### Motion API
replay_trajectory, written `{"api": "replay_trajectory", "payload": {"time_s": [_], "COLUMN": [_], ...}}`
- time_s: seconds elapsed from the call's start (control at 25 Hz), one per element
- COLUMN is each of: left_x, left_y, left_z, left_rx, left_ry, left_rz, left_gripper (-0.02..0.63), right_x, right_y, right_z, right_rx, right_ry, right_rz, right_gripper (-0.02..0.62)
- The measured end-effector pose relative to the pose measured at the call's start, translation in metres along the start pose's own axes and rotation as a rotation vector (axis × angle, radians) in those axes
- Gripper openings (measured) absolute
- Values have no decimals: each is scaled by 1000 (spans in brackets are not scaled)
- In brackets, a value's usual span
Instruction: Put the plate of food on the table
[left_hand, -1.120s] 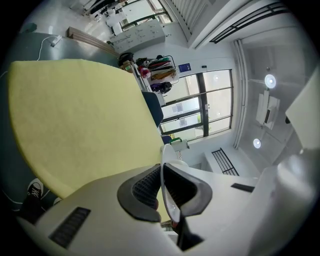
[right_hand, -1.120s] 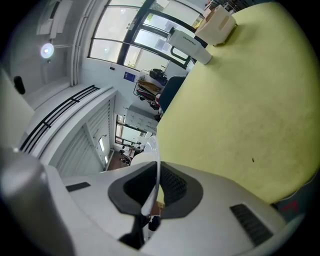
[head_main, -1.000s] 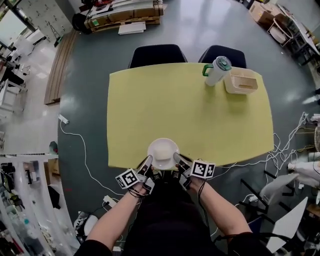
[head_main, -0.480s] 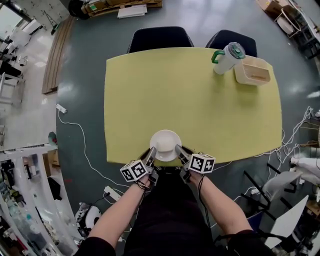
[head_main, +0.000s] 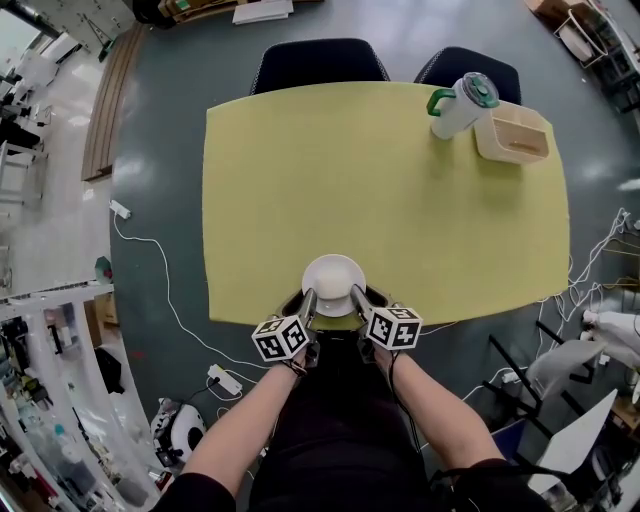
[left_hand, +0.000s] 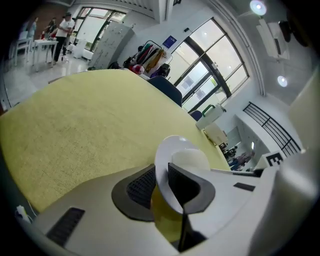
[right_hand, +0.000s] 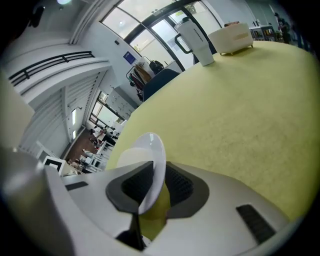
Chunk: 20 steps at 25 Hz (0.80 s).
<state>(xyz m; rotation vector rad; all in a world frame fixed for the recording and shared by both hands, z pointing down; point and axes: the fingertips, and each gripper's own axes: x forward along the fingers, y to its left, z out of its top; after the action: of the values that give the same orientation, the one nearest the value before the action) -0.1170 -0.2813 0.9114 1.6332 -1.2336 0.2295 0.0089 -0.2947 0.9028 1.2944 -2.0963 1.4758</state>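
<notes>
White plate (head_main: 332, 278), pale mound on it, over the near edge of the yellow desk (head_main: 380, 190); contact unclear. Both left gripper (head_main: 308, 304) and right gripper (head_main: 356, 299) have fingers clamped on its rim. Judged: setting down and release remain

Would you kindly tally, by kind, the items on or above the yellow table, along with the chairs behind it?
round white plate: 1
white tumbler with green lid: 1
beige rectangular basket: 1
dark chairs: 2
Total: 5
</notes>
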Motion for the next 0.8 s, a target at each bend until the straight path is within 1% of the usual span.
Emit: {"api": "replay_trajectory", "payload": {"time_s": [0.16, 0.36, 0.52, 0.68, 0.8], "left_x": [2, 2, 5, 5, 2], "left_y": [7, 6, 4, 5, 7], "left_z": [-4, -5, -8, -7, -4], "left_rx": [35, 127, 144, 172, 183], "left_ry": [19, 49, 47, 55, 55], "left_rz": [54, 126, 144, 169, 185], "left_gripper": [77, 80, 80, 80, 81], "right_x": [7, 9, 8, 9, 10], "right_y": [-1, -8, -11, -12, -8], "right_z": [-6, -12, -12, -13, -14], "right_rx": [-81, -108, -142, -205, -212], "right_ry": [26, 58, 58, 71, 71], "right_rz": [-59, -119, -143, -198, -209], "right_gripper": [75, 89, 93, 97, 97]}}
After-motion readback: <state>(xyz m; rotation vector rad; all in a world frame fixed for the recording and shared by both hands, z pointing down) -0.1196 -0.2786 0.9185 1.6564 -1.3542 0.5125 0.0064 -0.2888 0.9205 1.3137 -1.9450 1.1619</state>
